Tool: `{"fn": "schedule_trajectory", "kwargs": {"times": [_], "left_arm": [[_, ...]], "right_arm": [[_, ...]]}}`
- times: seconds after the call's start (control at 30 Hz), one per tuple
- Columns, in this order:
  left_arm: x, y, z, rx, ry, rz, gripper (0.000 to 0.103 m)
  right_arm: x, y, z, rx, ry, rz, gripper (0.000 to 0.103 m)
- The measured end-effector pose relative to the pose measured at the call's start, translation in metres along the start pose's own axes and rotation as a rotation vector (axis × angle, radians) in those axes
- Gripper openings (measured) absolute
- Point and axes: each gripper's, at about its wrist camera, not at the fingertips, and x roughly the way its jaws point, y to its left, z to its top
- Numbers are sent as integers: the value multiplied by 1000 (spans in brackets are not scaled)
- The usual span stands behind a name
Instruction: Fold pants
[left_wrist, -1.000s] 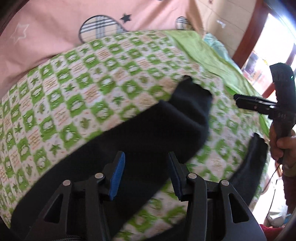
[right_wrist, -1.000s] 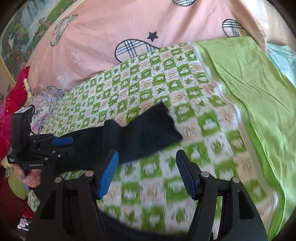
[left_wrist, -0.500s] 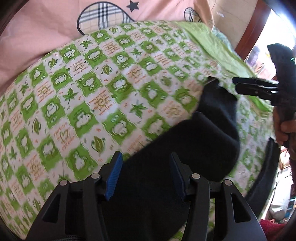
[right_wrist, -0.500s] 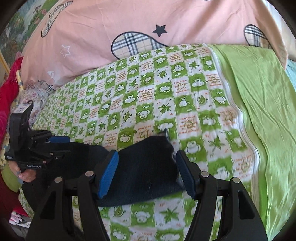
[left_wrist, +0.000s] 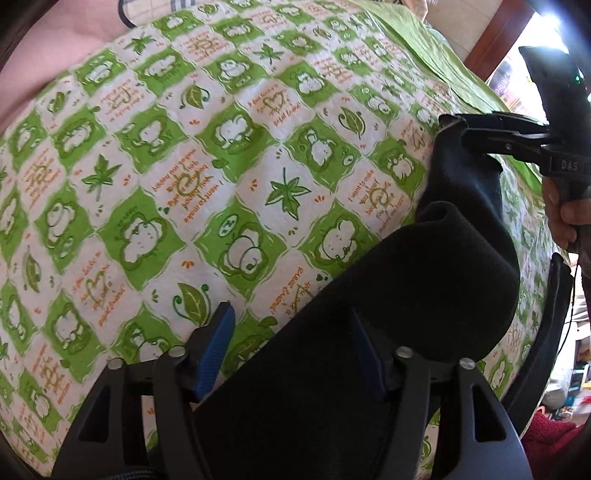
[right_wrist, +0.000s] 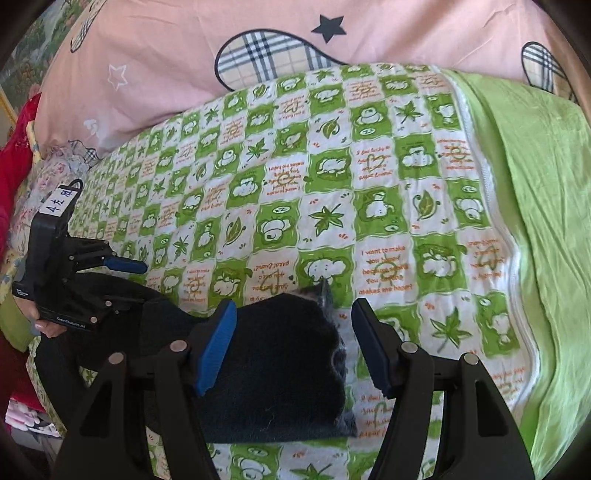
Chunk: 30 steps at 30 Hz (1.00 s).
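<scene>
Here, black pants (left_wrist: 424, 295) on the quilt (left_wrist: 184, 166) between both spread claws, left claw (left_wrist: 291, 350) opening, right claw (right_wrist: 291, 347) clear.

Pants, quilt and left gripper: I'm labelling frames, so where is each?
pants (right_wrist: 280, 354), right wrist view, folded black cloth.
quilt (right_wrist: 325, 218), right wrist view, a leaf square.
left gripper (left_wrist: 291, 350), left wrist view, between its opening fingertips.

1 pants (right_wrist: 280, 354) – 2 hand-held grippers (right_wrist: 293, 347) – 1 quilt (right_wrist: 332, 192)

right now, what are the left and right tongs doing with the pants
left tongs: opening, black pants between the pads, not pressed.
right tongs: open, pant end lying between the pads, no grip visible.
</scene>
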Motion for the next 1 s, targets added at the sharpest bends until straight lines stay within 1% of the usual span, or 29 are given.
{"fn": "schedule_trajectory", "kwargs": {"times": [0.1, 0.13, 0.17, 0.2, 0.23, 0.27, 0.3, 0.33, 0.4, 0.53, 0.6, 0.73, 0.77, 0.8, 0.83, 1.0], "left_arm": [[7, -10, 2, 21, 6, 31, 66], [8, -13, 2, 27, 7, 36, 65], [10, -16, 2, 34, 8, 43, 61], [10, -18, 2, 38, 8, 31, 45], [10, -22, 3, 42, 8, 4, 21], [9, -27, 1, 50, 7, -15, 13], [7, -34, 0, 71, -3, 6, 9], [7, -43, -1, 90, -14, 29, 6], [5, -57, -6, 124, -34, 75, 4], [-17, -76, -22, 125, -97, 101, 4], [-33, -85, -32, 103, -137, 97, 4], [-66, -107, -61, 67, -209, 85, 4], [-71, -114, -65, 64, -219, 81, 4], [-78, -114, -76, 66, -228, 79, 4], [-83, -121, -85, 66, -235, 84, 4], [-93, -141, -114, 48, -252, 57, 3]], "right_arm": [[9, 2, 2, -6, 13, 21, 65], [12, 4, 2, -16, 19, 25, 64], [13, 7, 1, -28, 22, 24, 52], [14, 12, -1, -52, 26, 11, 43], [14, 14, -2, -63, 27, 0, 30], [13, 15, -3, -75, 21, -12, 19], [7, 17, -5, -81, 6, -14, 15], [2, 17, -6, -80, -11, -8, 14], [-11, 15, -7, -76, -47, -4, 13], [-45, 7, -13, -47, -121, 1, 12], [-65, 1, -19, -31, -158, 9, 12], [-94, -6, -36, -19, -197, 48, 11], [-101, -6, -45, -28, -204, 56, 11], [-106, -6, -52, -36, -210, 62, 11], [-112, -5, -61, -49, -218, 69, 11], [-128, -5, -101, -55, -228, 69, 11]]}}
